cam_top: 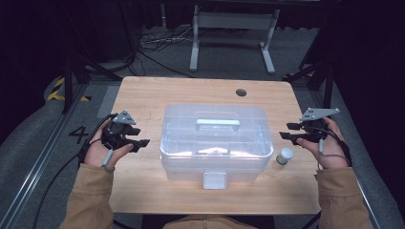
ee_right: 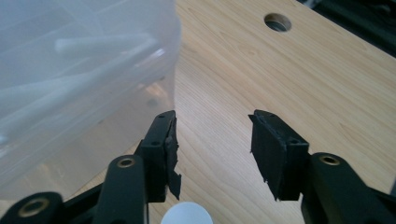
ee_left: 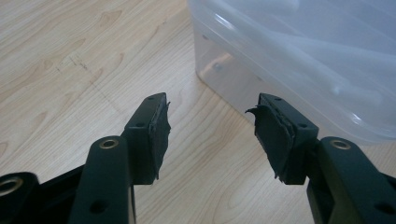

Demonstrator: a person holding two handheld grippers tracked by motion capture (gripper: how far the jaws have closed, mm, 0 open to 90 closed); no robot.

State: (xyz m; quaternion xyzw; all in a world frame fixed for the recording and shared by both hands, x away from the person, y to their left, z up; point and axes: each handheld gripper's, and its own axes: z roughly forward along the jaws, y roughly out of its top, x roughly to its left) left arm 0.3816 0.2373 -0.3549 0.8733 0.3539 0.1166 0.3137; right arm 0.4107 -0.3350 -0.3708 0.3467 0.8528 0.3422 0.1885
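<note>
Both my left gripper (cam_top: pixel 138 139) and right gripper (cam_top: pixel 285 132), jaws open and empty, flank the clear box (cam_top: pixel 213 143); I risk toppling the small jar (cam_top: pixel 285 156).

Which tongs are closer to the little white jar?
Right. The right tongs hover just above the little white jar, beside the clear box. The left tongs wait on the box's far side.

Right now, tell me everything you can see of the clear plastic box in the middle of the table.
The clear plastic box is a translucent lidded bin with rounded corners, standing upright at the middle of the wooden table. Its lid is on, with a pale handle lying flat across the top and a latch tab on the near side. The contents are too blurred to name. Nothing grips it; a small white-capped jar stands apart at its right.
</note>
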